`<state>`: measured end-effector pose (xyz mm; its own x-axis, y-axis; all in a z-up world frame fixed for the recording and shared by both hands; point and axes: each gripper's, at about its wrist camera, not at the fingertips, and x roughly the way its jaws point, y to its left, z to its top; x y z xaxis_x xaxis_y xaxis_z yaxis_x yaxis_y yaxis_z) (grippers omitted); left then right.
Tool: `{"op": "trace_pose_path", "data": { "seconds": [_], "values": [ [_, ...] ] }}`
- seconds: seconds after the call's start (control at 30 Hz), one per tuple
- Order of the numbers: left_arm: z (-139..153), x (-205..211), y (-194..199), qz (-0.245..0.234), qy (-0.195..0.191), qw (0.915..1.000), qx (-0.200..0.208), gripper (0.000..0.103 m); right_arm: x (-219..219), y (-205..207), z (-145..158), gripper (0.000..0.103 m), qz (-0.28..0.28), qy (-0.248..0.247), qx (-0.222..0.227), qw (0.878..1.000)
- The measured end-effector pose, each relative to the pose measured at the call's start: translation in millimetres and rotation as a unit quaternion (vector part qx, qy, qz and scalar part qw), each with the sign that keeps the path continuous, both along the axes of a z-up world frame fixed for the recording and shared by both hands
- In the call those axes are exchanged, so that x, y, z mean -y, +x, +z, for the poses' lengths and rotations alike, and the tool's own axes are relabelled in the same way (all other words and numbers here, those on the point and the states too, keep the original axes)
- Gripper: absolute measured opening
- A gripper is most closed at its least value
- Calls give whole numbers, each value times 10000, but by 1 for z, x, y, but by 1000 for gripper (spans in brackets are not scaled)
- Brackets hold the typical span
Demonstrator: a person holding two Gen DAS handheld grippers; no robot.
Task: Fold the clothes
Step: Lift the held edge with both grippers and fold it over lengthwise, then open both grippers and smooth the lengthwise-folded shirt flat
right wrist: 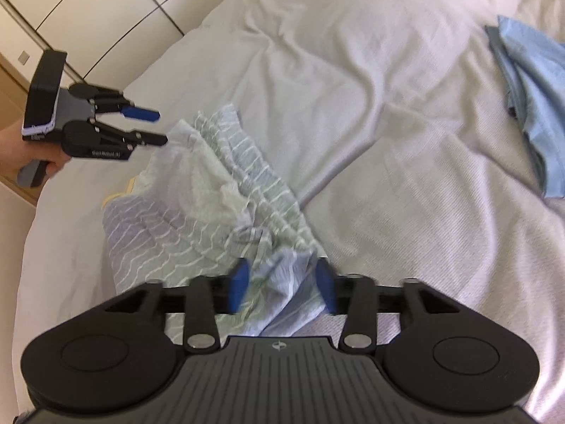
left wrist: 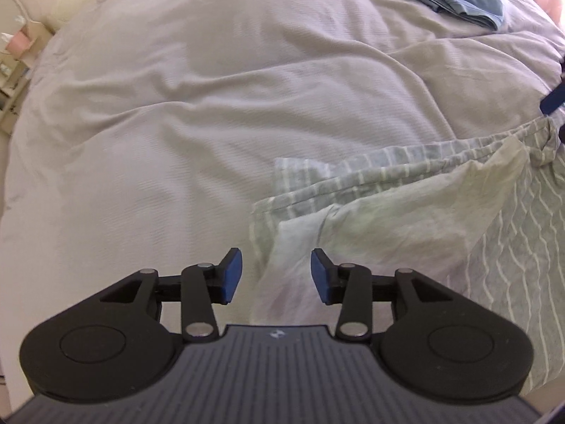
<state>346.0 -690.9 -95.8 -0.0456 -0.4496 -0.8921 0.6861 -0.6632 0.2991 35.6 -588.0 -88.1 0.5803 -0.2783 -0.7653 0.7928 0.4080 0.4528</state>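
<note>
Setting: grey duvet [left wrist: 219, 113] spread over a bed; wardrobe doors [right wrist: 88, 7] at the far side in the right wrist view
Task garment: striped garment [right wrist: 197, 212], grey-green with thin pale stripes, lying crumpled on the duvet between the 2 grippers; pale inner lining [left wrist: 406, 212] turned outward; no tidy fold visible yet
Left gripper [left wrist: 276, 275]: jaws parted, nothing pressed between the blue pads [left wrist: 231, 275]; garment edge lies below the gap, apart from the pads; the right wrist view shows it raised just beside the garment's far end, held in a person's hand [right wrist: 21, 152]
Right gripper [right wrist: 281, 286]: jaws parted with a bunch of striped cloth in the gap; blurred, but the pads look clear of the fabric, so I judge the cloth let go
Other clothing: light blue garment [right wrist: 529, 106] lying flattish at the far right of the duvet, well apart from the striped one
Containers: none in view; no basket, drawer or box; the duvet is the only thing bearing clothes, 2 pieces on it
Risk 1: bunched cloth may snag on a right pad as that gripper lifts, dragging the heap askew
Risk 2: folding over the exposed lining and creases would lock in a lumpy fold; cause, no flattening first
Risk 3: soft, rumpled duvet may get pinched along with the garment on the next grasp
</note>
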Motion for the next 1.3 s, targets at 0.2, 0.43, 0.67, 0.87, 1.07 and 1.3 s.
{"op": "trace_pose_path", "data": {
  "seconds": [0.2, 0.43, 0.67, 0.87, 1.07, 1.3],
  "values": [
    [-14, 6, -8, 8, 157, 9999, -39, 6, 10, 21, 7, 48, 329, -382, -12, 9987],
    [-16, 0, -7, -69, 123, 9999, 13, 1, 38, 73, -16, 52, 1103, -595, -199, 9919],
    [-3, -2, -15, -232, -248, 9994, 7, 0, 49, 88, -31, 7, 1342, -463, -280, 9895],
    [-15, 4, -23, -243, -137, 9996, 3, 1, 35, 66, -19, 4, 1134, -701, -334, 9905],
    [-15, 6, -20, 63, -266, 9995, -146, 2, 33, 72, -28, 5, 1058, -605, -425, 9916],
    [-28, 11, -25, 36, -216, 9997, -90, 6, 22, 66, -19, 4, 840, -764, -451, 9925]
  ]
}}
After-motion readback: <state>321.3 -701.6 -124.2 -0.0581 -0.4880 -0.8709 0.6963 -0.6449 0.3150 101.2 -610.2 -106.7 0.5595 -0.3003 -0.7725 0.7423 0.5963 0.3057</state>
